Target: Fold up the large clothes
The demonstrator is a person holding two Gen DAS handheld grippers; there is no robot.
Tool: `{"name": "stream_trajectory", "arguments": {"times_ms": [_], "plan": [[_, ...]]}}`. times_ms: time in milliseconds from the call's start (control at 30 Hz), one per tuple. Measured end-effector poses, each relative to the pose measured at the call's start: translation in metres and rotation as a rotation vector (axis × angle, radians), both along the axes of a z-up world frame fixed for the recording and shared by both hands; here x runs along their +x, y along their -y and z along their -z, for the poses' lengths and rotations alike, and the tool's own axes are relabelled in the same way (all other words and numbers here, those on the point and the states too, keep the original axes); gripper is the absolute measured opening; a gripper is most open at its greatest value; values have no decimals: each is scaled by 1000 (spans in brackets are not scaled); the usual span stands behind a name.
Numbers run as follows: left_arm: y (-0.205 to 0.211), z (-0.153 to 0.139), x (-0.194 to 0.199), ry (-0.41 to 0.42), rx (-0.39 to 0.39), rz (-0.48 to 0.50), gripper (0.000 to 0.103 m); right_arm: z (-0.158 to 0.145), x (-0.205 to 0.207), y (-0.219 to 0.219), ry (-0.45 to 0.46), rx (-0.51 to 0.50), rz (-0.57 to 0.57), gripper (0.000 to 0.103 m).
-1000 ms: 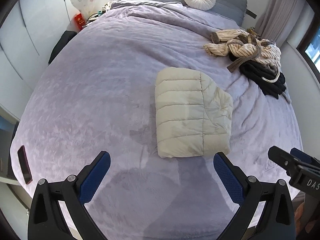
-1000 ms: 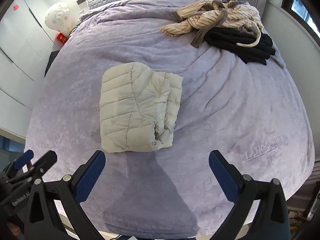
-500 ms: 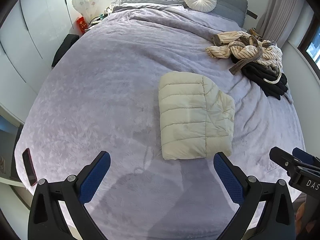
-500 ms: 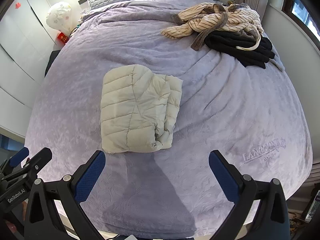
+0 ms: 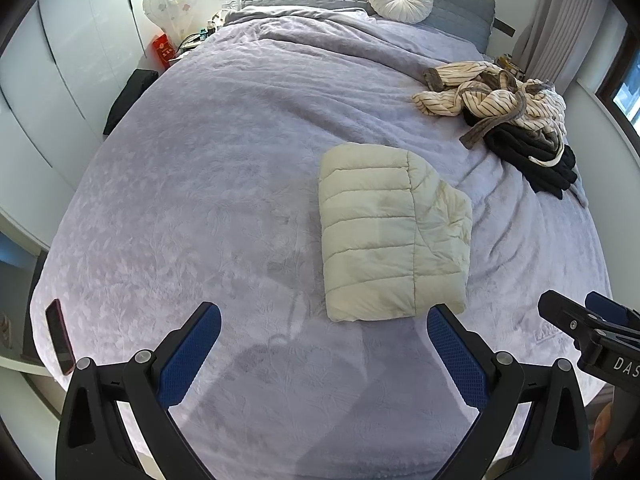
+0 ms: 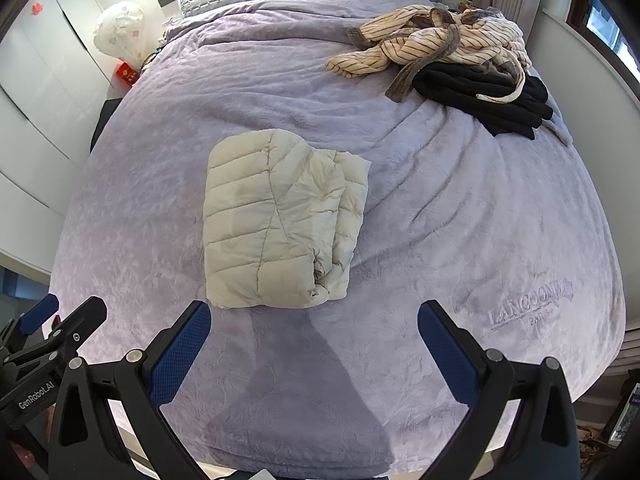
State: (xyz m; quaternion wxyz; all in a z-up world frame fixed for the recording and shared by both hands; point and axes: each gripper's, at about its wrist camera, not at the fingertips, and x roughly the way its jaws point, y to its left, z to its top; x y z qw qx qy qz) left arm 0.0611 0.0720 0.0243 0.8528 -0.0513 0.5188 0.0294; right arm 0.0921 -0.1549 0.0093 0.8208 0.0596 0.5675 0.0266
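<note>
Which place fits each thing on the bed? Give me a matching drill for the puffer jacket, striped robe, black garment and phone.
Things:
1 cream puffer jacket
2 striped robe
3 black garment
4 phone

Places:
A partly under the robe
B near left edge of the bed
C folded, mid-bed
D heaped, far right side

Pairs: 1-C, 2-D, 3-A, 4-B

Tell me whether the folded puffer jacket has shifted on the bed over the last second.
No. The puffer jacket keeps its place relative to the striped robe and blanket logo.

Both tools (image 5: 324, 320) (image 6: 314, 318) spread (empty)
</note>
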Motion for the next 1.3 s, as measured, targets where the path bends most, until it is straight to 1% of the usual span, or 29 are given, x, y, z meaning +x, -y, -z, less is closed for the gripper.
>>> {"name": "stream_trajectory", "arguments": {"times_ms": [1300], "plan": [[-5,7,7,-6,7,14,103,-1,2,1,-5,0,-3,103]]}}
